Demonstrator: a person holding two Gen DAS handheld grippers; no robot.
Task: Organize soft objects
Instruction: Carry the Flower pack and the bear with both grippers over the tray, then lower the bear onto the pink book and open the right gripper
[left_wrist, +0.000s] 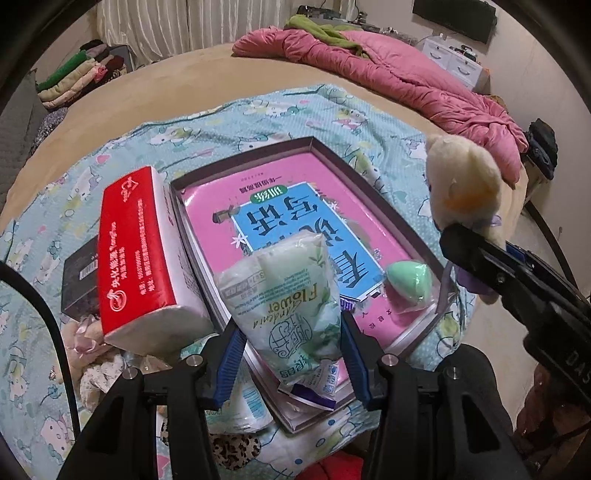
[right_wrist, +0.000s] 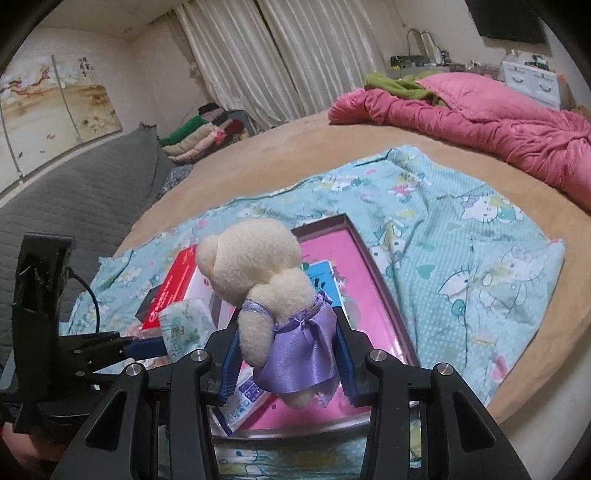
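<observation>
- On a bed (right_wrist: 288, 155) with a tan cover, a teal cartoon-print cloth (left_wrist: 258, 122) carries a shallow dark-rimmed tray (left_wrist: 314, 142) lined with a pink and blue printed sheet.
- The left tongs (left_wrist: 291, 354) hold a pale green-and-white tissue packet (left_wrist: 291, 291) between blue pads, its far end standing up over the tray's near half.
- The right tongs (right_wrist: 286, 363) clasp a cream plush toy (right_wrist: 255, 266) by its purple satin skirt, head up, above the tray (seen from the left wrist, it hangs at the tray's right edge).
- A mint-green egg-shaped sponge (left_wrist: 410, 282) lies in the tray's right corner.
- A red-and-white tissue pack (left_wrist: 140, 258) leans at the tray's left rim, partly over a black box (left_wrist: 79, 284).
- Near the left tongs, more soft items crowd the cloth: a frilly pale bundle (left_wrist: 92, 354) and a leopard-print piece (left_wrist: 236, 448).
- Beyond, a crumpled pink quilt (right_wrist: 480, 118), a green garment (right_wrist: 399, 83), stacked folded clothes (right_wrist: 199, 136) and white curtains (right_wrist: 280, 55).
</observation>
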